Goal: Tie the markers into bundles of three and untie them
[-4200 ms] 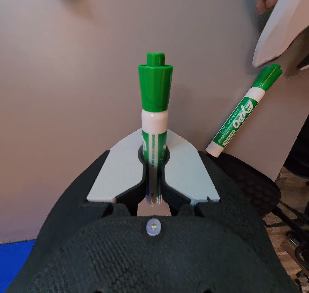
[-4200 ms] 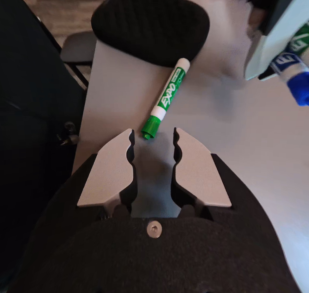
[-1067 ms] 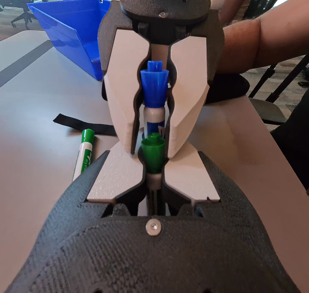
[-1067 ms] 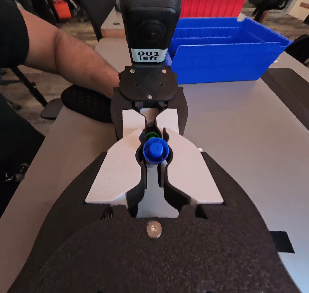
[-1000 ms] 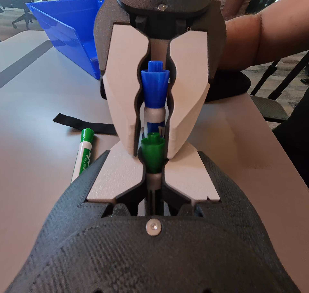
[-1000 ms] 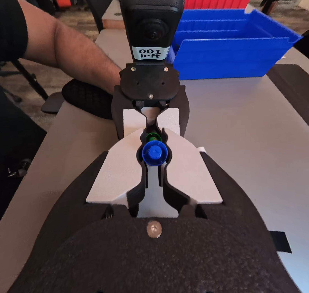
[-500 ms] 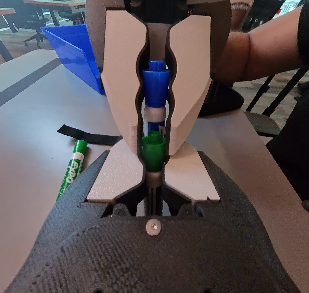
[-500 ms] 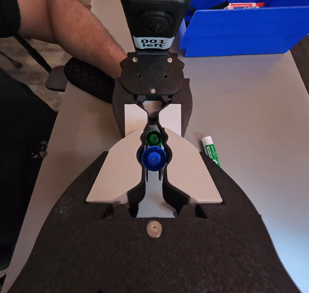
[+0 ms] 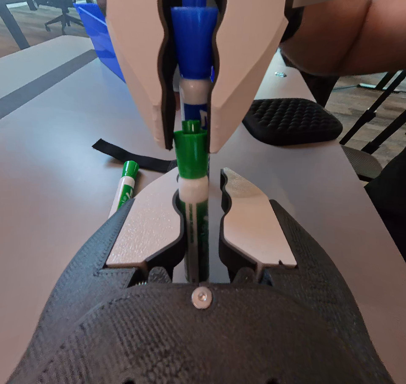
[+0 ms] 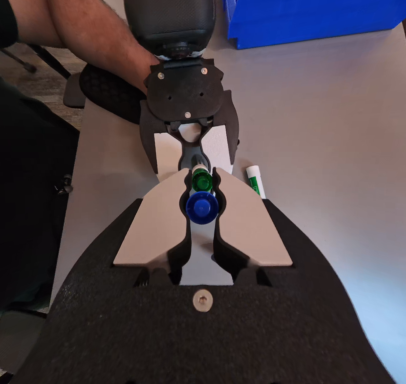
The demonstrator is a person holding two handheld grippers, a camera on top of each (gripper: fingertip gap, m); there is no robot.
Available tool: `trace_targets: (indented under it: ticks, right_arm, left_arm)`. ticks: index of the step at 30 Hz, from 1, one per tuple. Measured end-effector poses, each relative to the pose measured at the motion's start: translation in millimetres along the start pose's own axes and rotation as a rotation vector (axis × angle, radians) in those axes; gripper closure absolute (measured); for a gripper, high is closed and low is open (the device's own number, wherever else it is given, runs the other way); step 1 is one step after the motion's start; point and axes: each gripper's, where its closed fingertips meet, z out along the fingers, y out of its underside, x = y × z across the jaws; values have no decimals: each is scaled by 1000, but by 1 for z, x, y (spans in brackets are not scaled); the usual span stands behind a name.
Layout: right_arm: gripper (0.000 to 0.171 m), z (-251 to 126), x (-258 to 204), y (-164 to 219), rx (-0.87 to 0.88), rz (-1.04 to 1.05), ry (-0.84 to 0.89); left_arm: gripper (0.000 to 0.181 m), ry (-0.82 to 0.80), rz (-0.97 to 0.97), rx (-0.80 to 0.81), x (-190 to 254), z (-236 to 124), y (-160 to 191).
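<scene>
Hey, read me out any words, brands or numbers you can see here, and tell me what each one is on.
I don't read out writing; this is what carries it.
On the upright green-capped white marker: barrel print, blurred.
On the blue-capped white marker: label mostly hidden by fingers.
On the lying green-capped white marker: small label print, partly cut off.

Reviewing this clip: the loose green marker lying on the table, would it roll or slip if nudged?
The loose green marker is a round, smooth barrel lying flat on the bare table, so it would probably roll sideways. It looks stiff and light; its glossy surface may slide easily.
</scene>
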Motion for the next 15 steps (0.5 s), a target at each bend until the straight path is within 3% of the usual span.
trace_targets:
  ticks: [4,15]
  right_arm:
    - [154,1,9,9,-28,19,14]
    - [154,1,21,12,-37,21,39]
  left_arm:
    - [138,-32,9,-85,-7,-4,13]
    - [144,-87,19,-166,-27,-24,24]
